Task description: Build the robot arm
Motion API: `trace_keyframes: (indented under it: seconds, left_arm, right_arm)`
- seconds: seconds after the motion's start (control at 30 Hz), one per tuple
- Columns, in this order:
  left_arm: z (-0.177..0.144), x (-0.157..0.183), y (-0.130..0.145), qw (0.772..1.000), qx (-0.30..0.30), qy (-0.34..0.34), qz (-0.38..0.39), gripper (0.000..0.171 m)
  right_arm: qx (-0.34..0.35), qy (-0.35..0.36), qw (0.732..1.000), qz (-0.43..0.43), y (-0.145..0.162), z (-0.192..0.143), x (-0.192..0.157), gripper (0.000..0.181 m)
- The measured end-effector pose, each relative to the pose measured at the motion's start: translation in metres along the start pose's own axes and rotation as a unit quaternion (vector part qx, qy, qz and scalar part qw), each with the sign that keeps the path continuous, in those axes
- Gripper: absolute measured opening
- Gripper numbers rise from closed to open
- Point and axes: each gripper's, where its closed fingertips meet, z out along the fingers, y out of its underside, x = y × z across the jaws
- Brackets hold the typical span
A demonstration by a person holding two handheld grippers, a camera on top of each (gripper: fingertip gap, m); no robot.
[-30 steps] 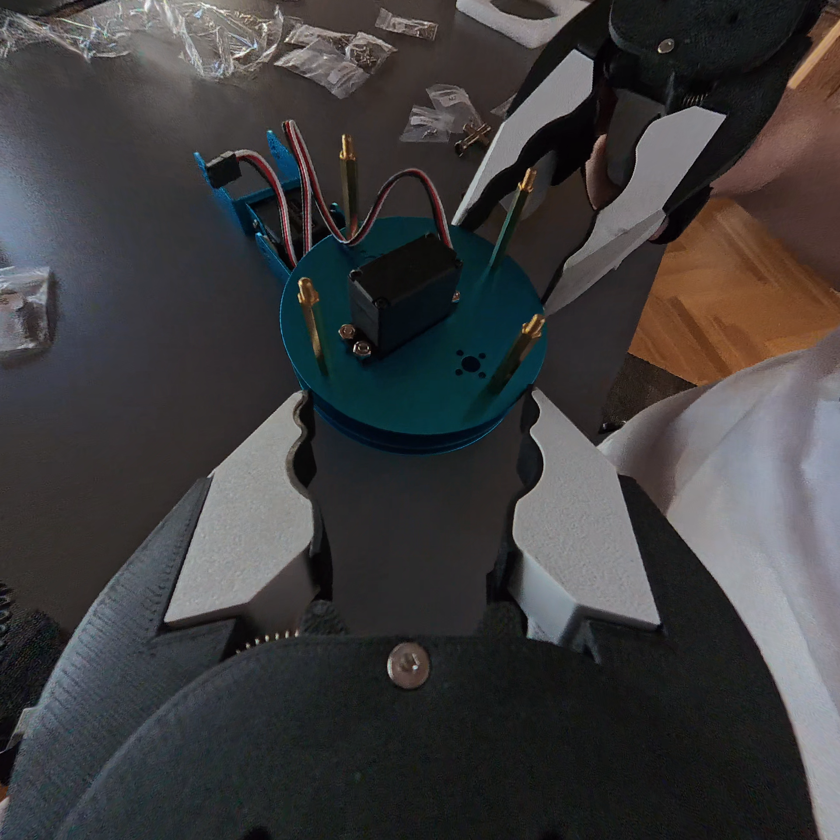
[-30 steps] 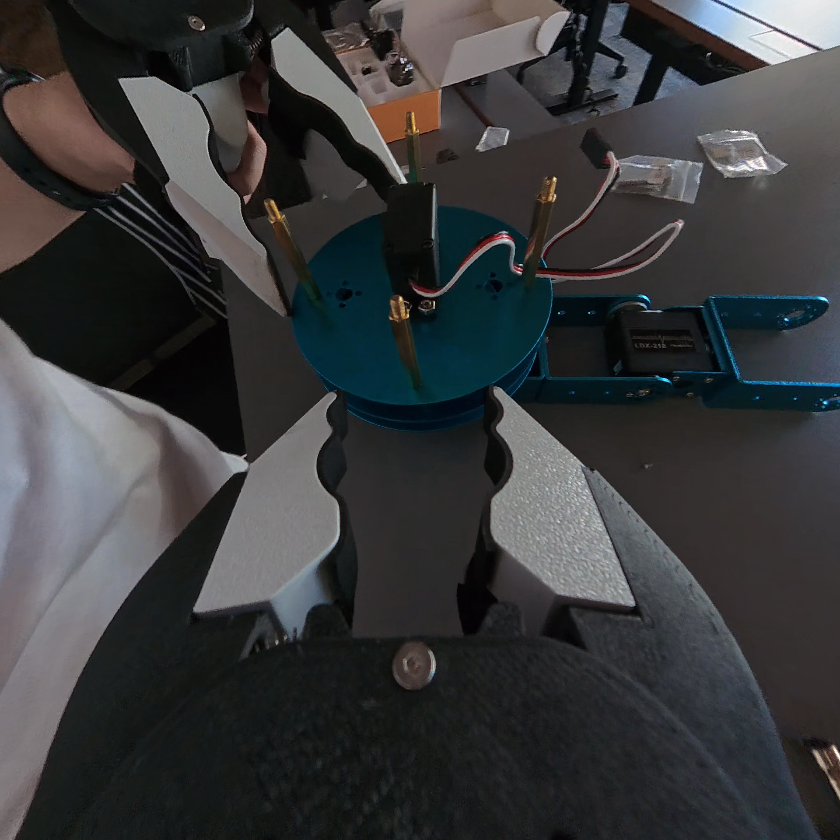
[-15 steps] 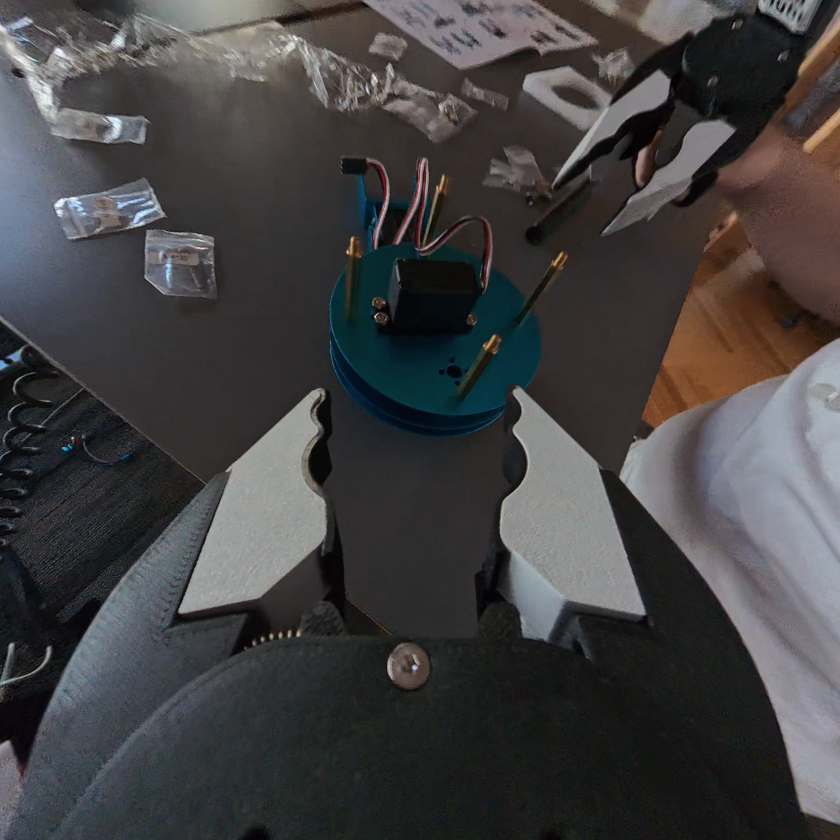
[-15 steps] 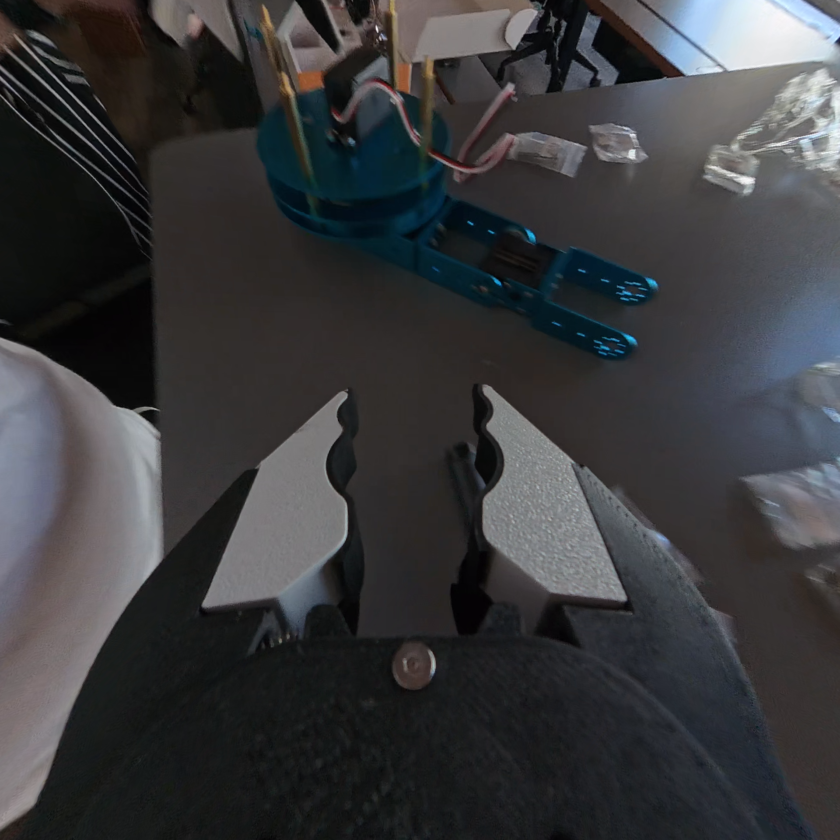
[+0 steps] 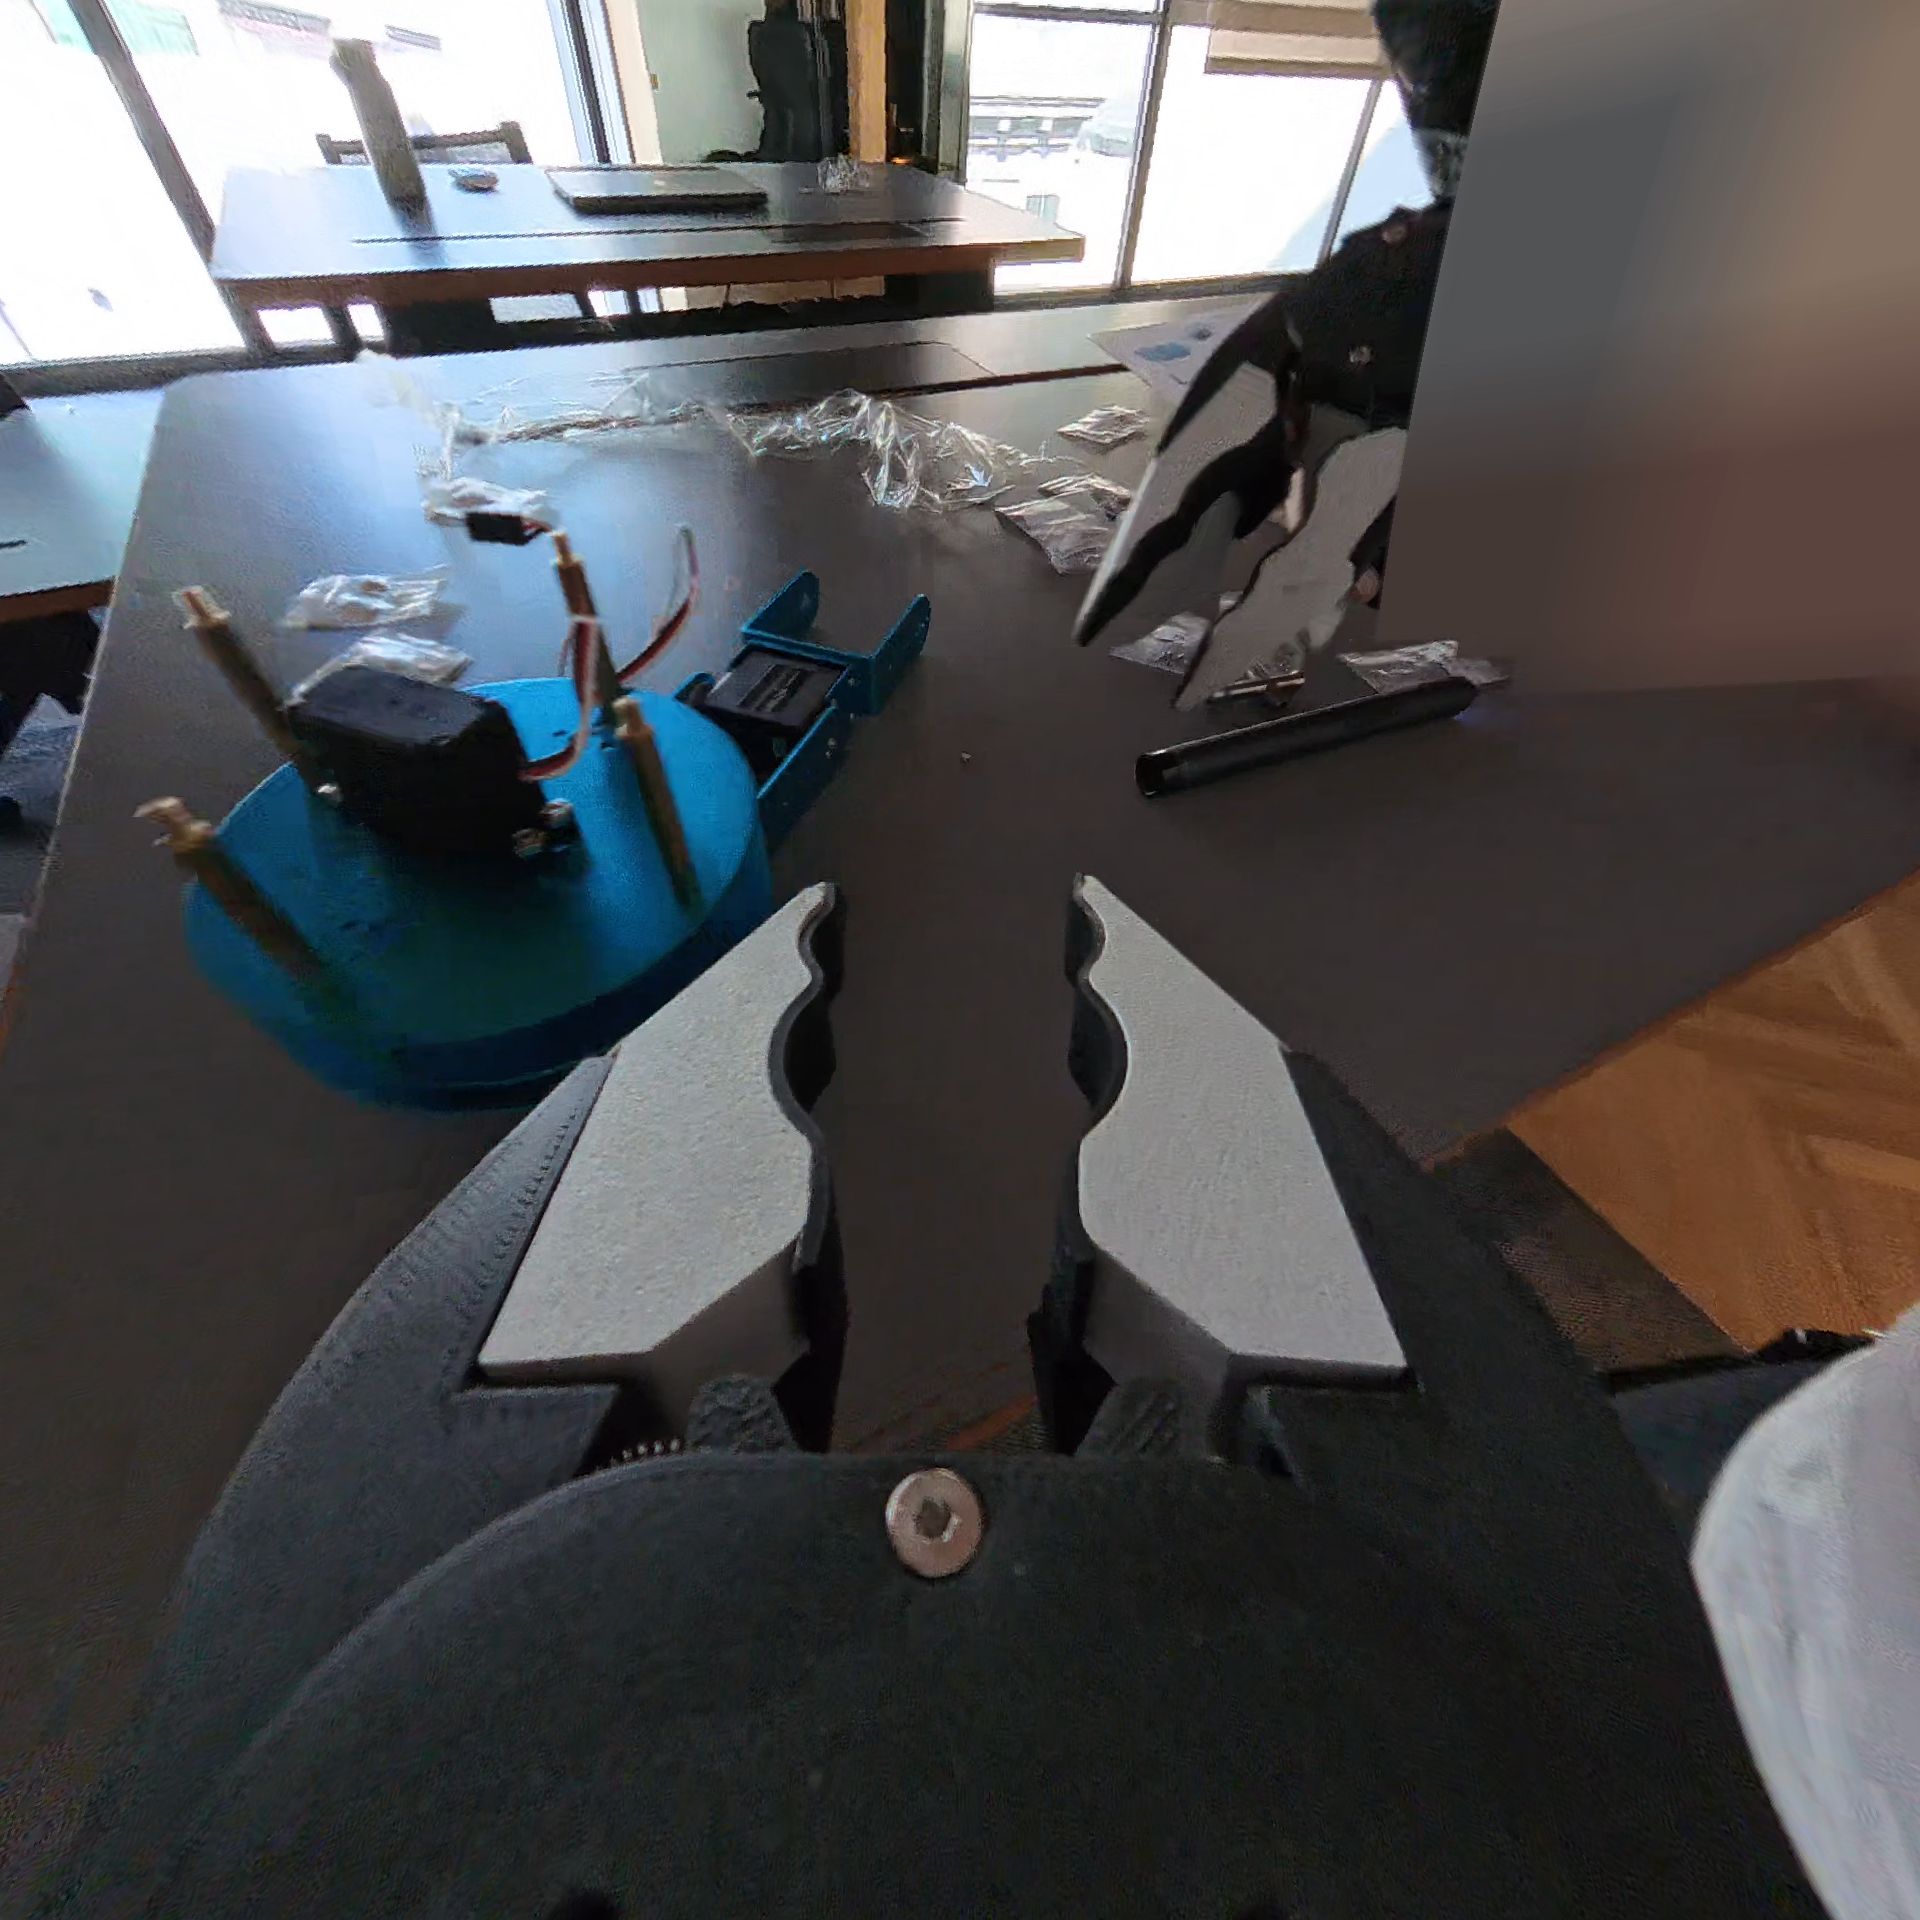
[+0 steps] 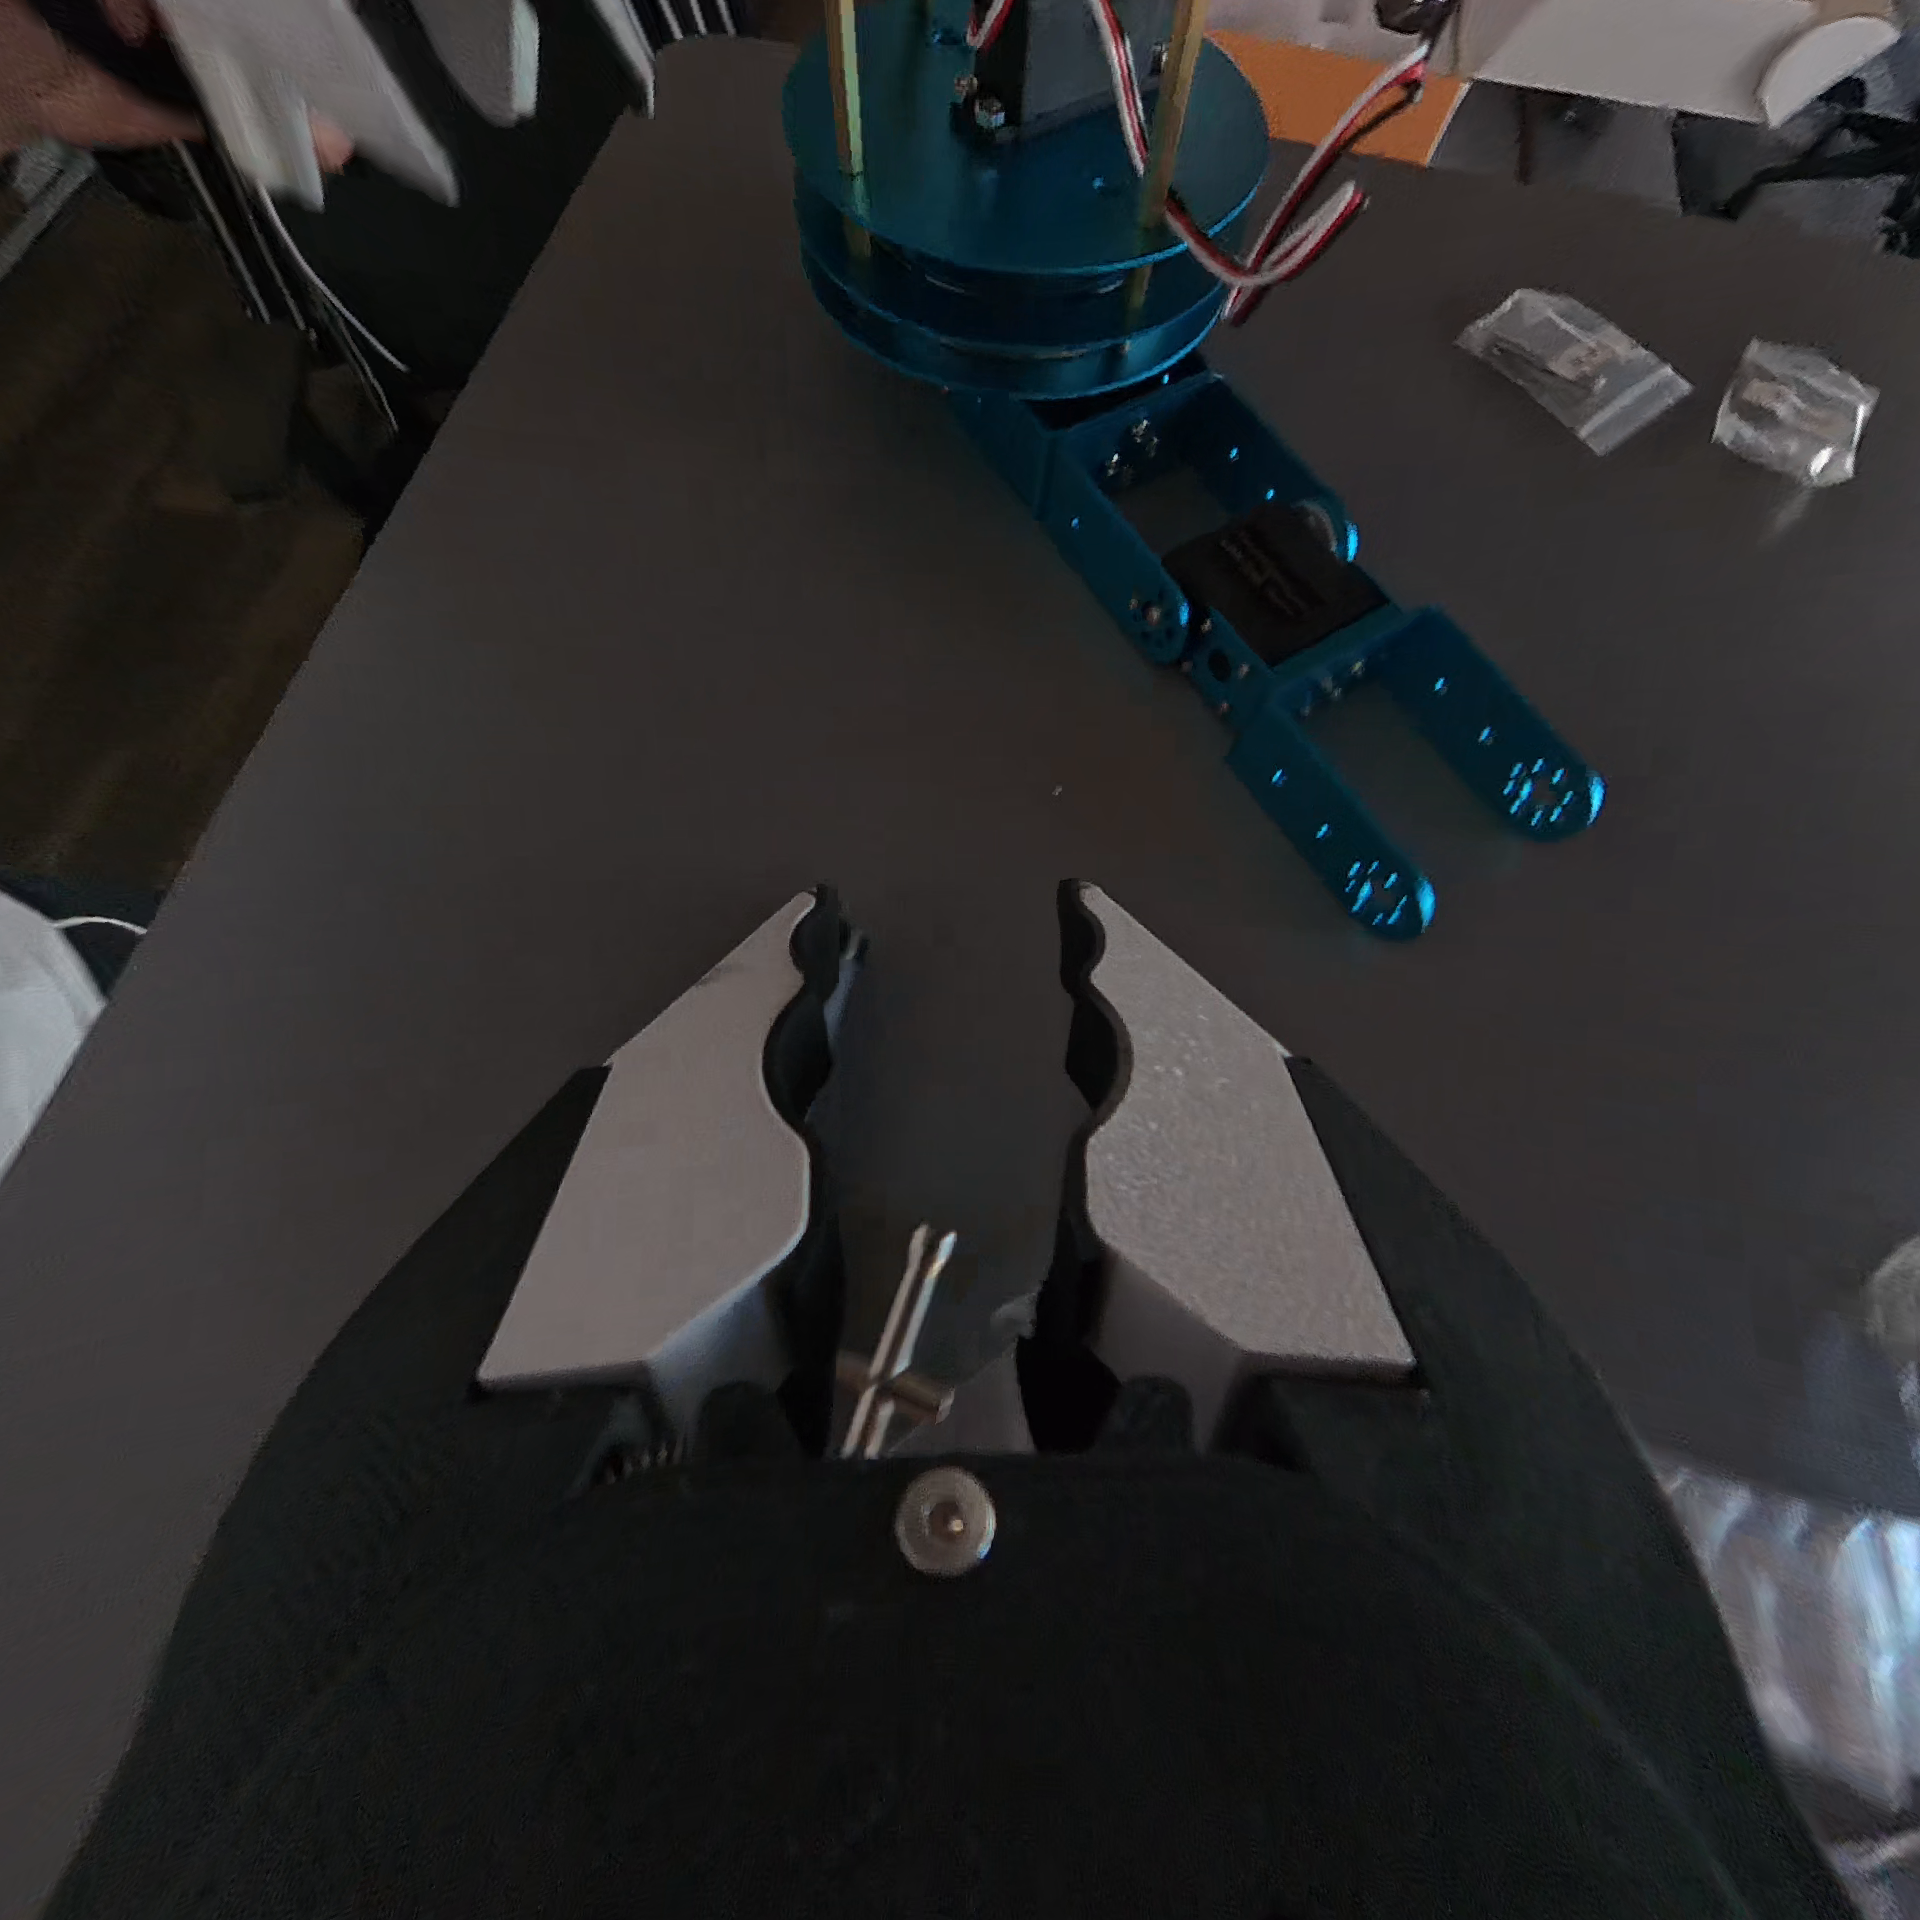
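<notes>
Both sets of jaws stand apart with nothing between the pads. The left gripper [image 5: 951, 894] hangs over bare dark grey tabletop [image 5: 1195, 935]. Nearest to it, off to its left side, is the round blue metal base [image 5: 468, 966], which carries a black boxy servo motor [image 5: 416, 758] and four upright brass standoff posts [image 5: 655, 800]. Red, white and dark wires [image 5: 665, 644] loop up from the servo. Whether the left finger touches the disc's rim I cannot tell; from here it looks just clear.

The right gripper [image 6: 940, 899] is farther along the table, tips pointed down. Beneath it, showing between its fingers close to their roots, lies a small silvery cross-shaped metal tool [image 6: 894, 1340]. I cannot tell whether a finger touches it. A black cylindrical rod [image 5: 1299, 732] lies just beside that piece, and small clear plastic bags of hardware [image 6: 1569, 364] are scattered near.

A blue perforated metal bracket arm [image 6: 1299, 644] with its own black servo juts from under the disc towards the right gripper.

To my eye the silvery piece is thin, low and slick. It would want the very fingertips, squarely across its shaft, or it would likely skate on the table.
</notes>
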Motion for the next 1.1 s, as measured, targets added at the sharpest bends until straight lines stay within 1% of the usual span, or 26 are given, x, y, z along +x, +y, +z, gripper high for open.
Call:
trace_keyframes:
  seconds: [0.1,0.17,0.2,0.23,0.27,0.33,0.37,0.4,0.43,0.47,0.53,0.57,0.63,0.67,0.73,0.8,0.87,0.97,1.03,1.1]
  left_arm:
    - [0.038,0.025,0.003,0.999,-0.005,0.026,0.023,0.037]
    - [0.059,0.029,0.010,0.999,-0.016,0.035,0.031,0.036]
    - [0.067,0.028,0.015,0.998,-0.035,0.033,0.035,0.035]
    - [0.073,0.025,0.022,0.996,-0.066,0.031,0.042,0.033]
    - [0.076,0.023,0.026,0.994,-0.088,0.031,0.051,0.033]
    - [0.081,0.010,0.032,0.990,-0.120,0.004,0.077,0.037]
    - [0.083,0.006,0.035,0.986,-0.130,-0.001,0.101,0.039]
    - [0.085,0.003,0.036,0.983,-0.134,-0.004,0.124,0.038]
    - [0.089,0.002,0.038,0.980,-0.137,-0.005,0.144,0.038]
    - [0.092,0.002,0.039,0.976,-0.143,-0.002,0.163,0.039]
    - [0.096,-0.006,0.043,0.966,-0.153,-0.023,0.206,0.037]
    - [0.096,-0.011,0.042,0.962,-0.150,-0.038,0.225,0.032]
    - [0.096,-0.020,0.041,0.952,-0.141,-0.062,0.265,0.014]
    - [0.096,-0.024,0.041,0.945,-0.140,-0.076,0.285,0.009]
    - [0.096,-0.031,0.042,0.931,-0.136,-0.101,0.323,0.003]
    - [0.095,-0.038,0.041,0.917,-0.131,-0.131,0.354,0.000]
    - [0.094,-0.046,0.040,0.912,-0.133,-0.159,0.353,0.000]
    - [0.091,-0.059,0.038,0.913,-0.139,-0.191,0.334,0.000]
    - [0.087,-0.068,0.033,0.916,-0.132,-0.214,0.313,0.001]
    - [0.082,-0.070,0.023,0.921,-0.098,-0.228,0.299,0.007]
  right_arm:
    - [-0.009,-0.002,0.999,-0.048,-0.017,0.013,0.026,0.043]
    - [-0.026,-0.010,0.997,-0.069,-0.021,0.023,0.045,0.043]
    - [-0.038,-0.010,0.997,-0.069,-0.020,0.027,0.055,0.043]
    - [-0.041,-0.005,0.997,-0.065,-0.021,0.031,0.063,0.042]
    - [-0.035,-0.007,0.997,-0.063,-0.023,0.033,0.068,0.042]
    - [-0.020,-0.011,0.998,-0.063,-0.026,0.036,0.071,0.039]
    - [-0.025,-0.023,0.997,-0.072,-0.023,0.038,0.069,0.039]
    - [-0.047,-0.028,0.995,-0.082,-0.016,0.039,0.069,0.038]
    - [-0.059,-0.013,0.994,-0.096,-0.012,0.038,0.074,0.036]
    - [-0.055,-0.003,0.992,-0.110,-0.012,0.038,0.077,0.036]
    - [-0.053,-0.021,0.991,-0.123,-0.010,0.042,0.071,0.036]
    - [-0.059,-0.028,0.990,-0.124,-0.007,0.046,0.070,0.036]
    - [-0.076,-0.037,0.989,-0.124,-0.001,0.054,0.070,0.037]
    - [-0.073,-0.046,0.989,-0.120,0.000,0.058,0.068,0.037]
    - [-0.050,-0.069,0.991,-0.107,-0.005,0.063,0.062,0.036]
    - [-0.048,-0.091,0.990,-0.095,-0.004,0.065,0.057,0.026]
    - [-0.044,-0.108,0.989,-0.090,-0.003,0.065,0.053,0.014]
    - [-0.033,-0.121,0.987,-0.097,-0.005,0.067,0.047,0.006]
    - [-0.029,-0.126,0.987,-0.094,-0.007,0.069,0.044,0.007]
    - [-0.028,-0.133,0.987,-0.091,-0.007,0.070,0.042,0.009]
